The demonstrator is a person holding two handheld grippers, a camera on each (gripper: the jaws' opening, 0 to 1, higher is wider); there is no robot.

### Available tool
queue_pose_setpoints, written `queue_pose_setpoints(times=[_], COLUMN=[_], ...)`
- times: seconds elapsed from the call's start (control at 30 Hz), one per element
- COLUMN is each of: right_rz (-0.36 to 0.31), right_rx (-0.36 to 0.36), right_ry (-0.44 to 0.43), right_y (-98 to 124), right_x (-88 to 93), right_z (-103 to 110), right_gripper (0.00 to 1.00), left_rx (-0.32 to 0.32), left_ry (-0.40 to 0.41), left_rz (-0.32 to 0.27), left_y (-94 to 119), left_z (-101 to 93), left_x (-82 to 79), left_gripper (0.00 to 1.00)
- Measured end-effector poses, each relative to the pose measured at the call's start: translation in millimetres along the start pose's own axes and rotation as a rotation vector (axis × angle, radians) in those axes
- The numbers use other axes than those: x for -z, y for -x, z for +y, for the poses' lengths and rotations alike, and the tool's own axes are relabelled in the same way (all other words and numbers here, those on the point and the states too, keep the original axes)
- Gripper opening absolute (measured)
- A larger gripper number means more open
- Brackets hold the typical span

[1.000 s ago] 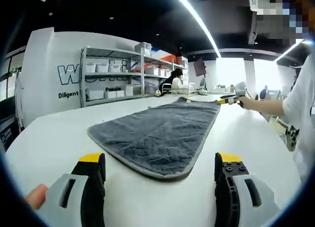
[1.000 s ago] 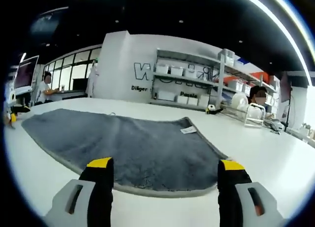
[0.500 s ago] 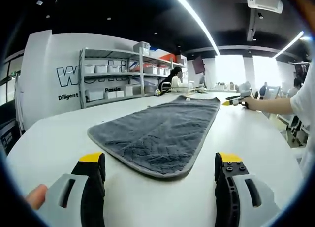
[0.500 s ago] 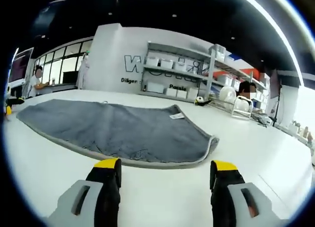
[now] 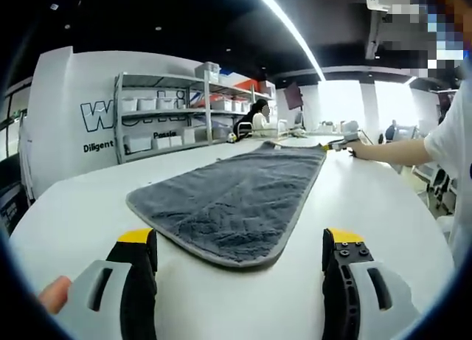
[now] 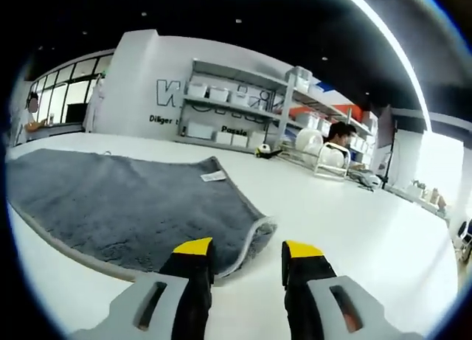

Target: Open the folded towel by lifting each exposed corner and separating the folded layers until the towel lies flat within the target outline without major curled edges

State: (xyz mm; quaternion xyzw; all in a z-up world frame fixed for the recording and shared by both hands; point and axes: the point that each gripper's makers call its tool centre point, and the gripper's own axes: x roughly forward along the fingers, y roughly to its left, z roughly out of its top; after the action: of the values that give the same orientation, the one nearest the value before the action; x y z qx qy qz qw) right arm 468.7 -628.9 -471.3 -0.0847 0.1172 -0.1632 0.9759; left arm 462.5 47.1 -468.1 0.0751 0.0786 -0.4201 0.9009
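Broadly, grey towel (image 5: 232, 200) lies flat on white table (image 5: 81, 207).

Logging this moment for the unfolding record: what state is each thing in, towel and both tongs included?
Grey terry towel: spread out in one layer on the table, corner nearest the right tongs slightly curled up.
Small white towel label: lying on top, at the far edge.
Left tongs: open wide, empty, short of the towel's end.
Right tongs: jaws narrowed but apart, at the curled corner.
White table: bears the towel.
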Motion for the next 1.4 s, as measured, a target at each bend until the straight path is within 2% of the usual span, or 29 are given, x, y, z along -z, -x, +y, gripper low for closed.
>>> queue_pose_setpoints(times=[0.2, 0.3, 0.4, 0.5, 0.8, 0.93, 1.07, 1.23, 1.3, 1.4], right_rz=[0.013, 0.015, 0.044, 0.049, 0.101, 0.113, 0.073, -0.024, -0.064, -0.103], right_rx=[0.006, 0.018, 0.028, 0.028, 0.102, 0.108, 0.109, 0.118, 0.094, 0.025], right_ry=[0.038, 0.053, 0.055, 0.064, 0.063, 0.057, 0.043, -0.051, -0.105, -0.125], right_y=[-13.7, -14.9, -13.3, -10.8, -4.3, -2.3, 1.6, 8.7, 15.3, 24.6], right_x=[3.0, 4.2, 10.5, 12.2, 23.3, 26.1, 20.2, 7.2, 2.6, -3.0], right_z=[-14.5, -18.9, -21.7, -20.1, -33.8, -33.8, -34.0, -39.6, -36.4, -21.6], right_gripper=[0.24, 0.17, 0.09, 0.08, 0.00, 0.00, 0.00, 0.01, 0.04, 0.14], left_rx=[0.008, 0.016, 0.017, 0.009, 0.006, 0.002, -0.007, -0.009, -0.015, -0.021], left_ry=[0.012, -0.001, -0.006, 0.001, 0.011, 0.011, 0.021, 0.020, 0.024, 0.030], left_rz=[-0.005, 0.009, 0.013, 0.013, 0.014, 0.013, 0.008, 0.009, 0.007, 0.006], left_y=[1.2, -0.5, -0.1, 1.2, 3.4, 3.9, 4.6, 4.1, 4.5, 5.5], left_z=[-2.8, -6.8, -7.0, -5.1, -4.3, -3.0, 1.4, 3.0, 5.9, 8.0], left_x=[-1.1, 1.8, 2.6, 2.6, 3.2, 2.9, 1.8, 2.1, 1.8, 1.9], left_gripper=[0.91, 0.91, 0.91, 0.91, 0.91, 0.91, 0.91, 0.91, 0.91, 0.91])
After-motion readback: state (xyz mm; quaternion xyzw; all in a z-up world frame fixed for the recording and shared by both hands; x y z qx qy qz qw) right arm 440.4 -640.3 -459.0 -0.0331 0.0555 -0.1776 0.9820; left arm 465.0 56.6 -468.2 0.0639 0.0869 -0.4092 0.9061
